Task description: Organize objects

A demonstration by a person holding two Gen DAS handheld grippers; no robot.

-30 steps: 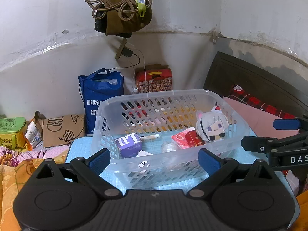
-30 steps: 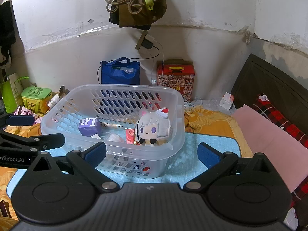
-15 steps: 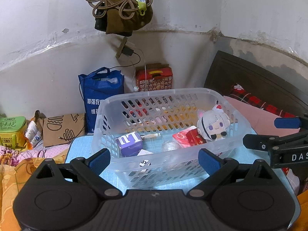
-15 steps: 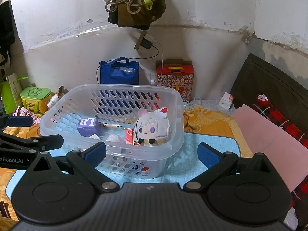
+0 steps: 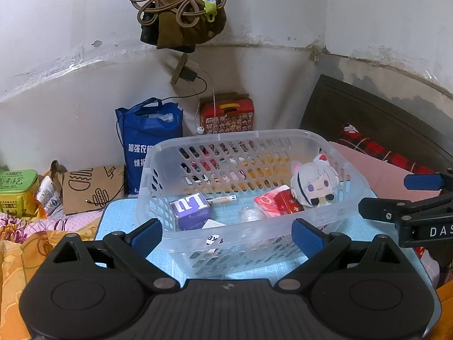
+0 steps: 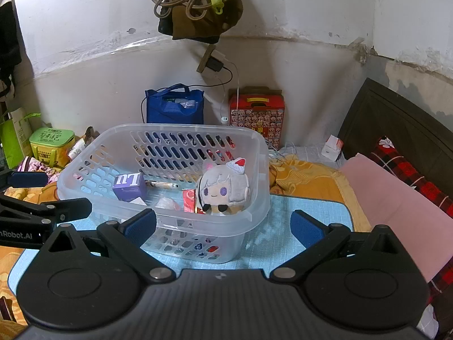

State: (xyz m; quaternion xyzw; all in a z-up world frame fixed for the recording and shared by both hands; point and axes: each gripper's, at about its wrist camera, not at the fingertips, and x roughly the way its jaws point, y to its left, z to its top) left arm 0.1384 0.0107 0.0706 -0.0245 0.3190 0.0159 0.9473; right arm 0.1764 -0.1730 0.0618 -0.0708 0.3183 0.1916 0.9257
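Observation:
A clear plastic basket (image 5: 215,141) (image 6: 254,138) stands on a light blue mat (image 5: 113,215) (image 6: 311,206). Inside it lie a grey plush doll (image 5: 314,184) (image 6: 223,189), a purple box (image 5: 191,208) (image 6: 128,185), a red packet (image 5: 276,204) (image 6: 189,201), a pen (image 5: 220,199) (image 6: 162,184) and crumpled clear plastic (image 5: 249,214). My left gripper (image 5: 228,236) is open and empty in front of the basket's near wall. My right gripper (image 6: 223,226) is open and empty at the basket's near right corner. Each gripper shows at the edge of the other's view.
A blue bag (image 5: 147,141) (image 6: 175,107) and a red patterned box (image 5: 226,116) (image 6: 256,113) stand against the wall behind. A green box (image 5: 15,189) (image 6: 49,144) and a cardboard bag (image 5: 90,187) lie left. A pink cloth (image 6: 396,212) and dark headboard (image 6: 396,119) are right.
Both views have shifted slightly, so the basket sits a little lower and nearer. Both grippers stay open and empty.

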